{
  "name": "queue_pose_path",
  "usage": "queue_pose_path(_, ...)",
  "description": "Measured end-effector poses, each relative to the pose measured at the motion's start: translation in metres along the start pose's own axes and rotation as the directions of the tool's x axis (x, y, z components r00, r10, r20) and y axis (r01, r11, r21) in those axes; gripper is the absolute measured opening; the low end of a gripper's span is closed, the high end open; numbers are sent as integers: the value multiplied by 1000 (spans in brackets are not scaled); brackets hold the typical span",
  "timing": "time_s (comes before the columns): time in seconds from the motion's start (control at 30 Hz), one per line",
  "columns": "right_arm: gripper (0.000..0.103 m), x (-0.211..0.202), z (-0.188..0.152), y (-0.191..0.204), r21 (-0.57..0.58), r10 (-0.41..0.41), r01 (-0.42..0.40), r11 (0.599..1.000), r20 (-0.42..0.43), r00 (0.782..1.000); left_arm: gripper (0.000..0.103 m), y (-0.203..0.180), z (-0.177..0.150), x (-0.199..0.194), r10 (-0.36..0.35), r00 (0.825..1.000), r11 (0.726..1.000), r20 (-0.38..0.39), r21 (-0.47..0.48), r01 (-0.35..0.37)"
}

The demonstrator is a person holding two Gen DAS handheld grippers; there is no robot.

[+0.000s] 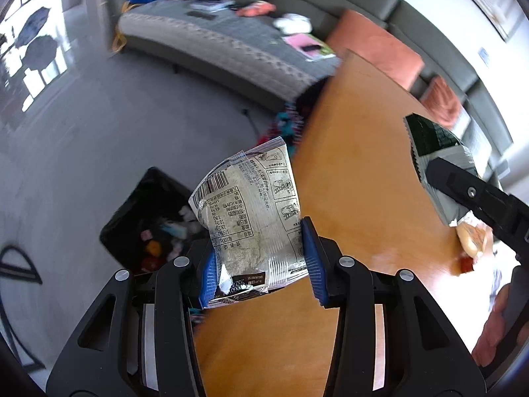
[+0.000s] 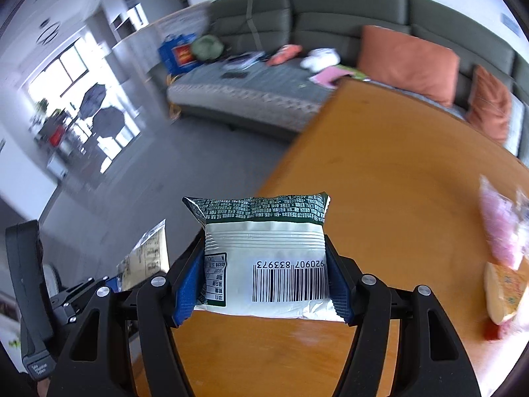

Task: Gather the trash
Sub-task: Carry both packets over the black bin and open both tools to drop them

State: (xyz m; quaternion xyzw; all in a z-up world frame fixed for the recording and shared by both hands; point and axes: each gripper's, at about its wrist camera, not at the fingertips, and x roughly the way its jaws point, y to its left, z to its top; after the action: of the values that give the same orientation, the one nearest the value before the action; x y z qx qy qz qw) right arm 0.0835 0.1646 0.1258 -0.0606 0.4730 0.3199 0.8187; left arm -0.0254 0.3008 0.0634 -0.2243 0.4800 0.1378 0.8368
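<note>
My left gripper (image 1: 261, 264) is shut on a clear food wrapper (image 1: 251, 211) printed with a barcode and a table of figures; it hangs over the left edge of the wooden table (image 1: 363, 172). A black trash bin (image 1: 148, 221) with mixed litter stands on the floor down to the left. My right gripper (image 2: 264, 284) is shut on a white and dark green snack bag (image 2: 264, 258) with a barcode, above the table (image 2: 380, 172). That bag (image 1: 436, 152) and a black finger (image 1: 476, 198) show at the right of the left wrist view. The clear wrapper (image 2: 145, 258) shows at lower left in the right wrist view.
More wrappers lie on the table at the right: a pink one (image 2: 502, 225) and a yellowish one (image 2: 506, 291). A grey sofa (image 2: 258, 99) with orange cushions (image 2: 406, 63) and loose items runs behind the table. Grey floor (image 1: 99, 122) spreads to the left.
</note>
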Motion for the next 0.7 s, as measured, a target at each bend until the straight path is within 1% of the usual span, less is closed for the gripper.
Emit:
queue_pose_path(0.17, 66, 26, 4, 55, -81, 53, -56, 995, -42, 998, 44, 58, -1, -5, 57, 998, 995, 4, -87, -56)
queue_pose_path(0.3, 66, 47, 6, 92, -130, 81, -91, 987, -77, 994, 44, 102, -6, -6, 106, 994, 982, -9, -154, -106)
queue_pose_path(0.5, 66, 80, 11, 145, -196, 119, -145, 970, -137, 983, 44, 153, -12, -2, 154, 987, 961, -46, -224, -160)
queue_pose_path(0.6, 66, 91, 14, 161, -219, 131, -163, 962, -156, 979, 44, 170, -11, 0, 175, 983, 953, -59, -241, -184)
queue_pose_path(0.67, 69, 100, 18, 175, -225, 147, -183, 957, -170, 975, 45, 179, -8, 3, 189, 980, 948, -66, -247, -200)
queue_pose_path(0.7, 74, 105, 20, 182, -224, 159, -199, 954, -185, 970, 45, 185, -6, 5, 203, 976, 943, -73, -253, -215)
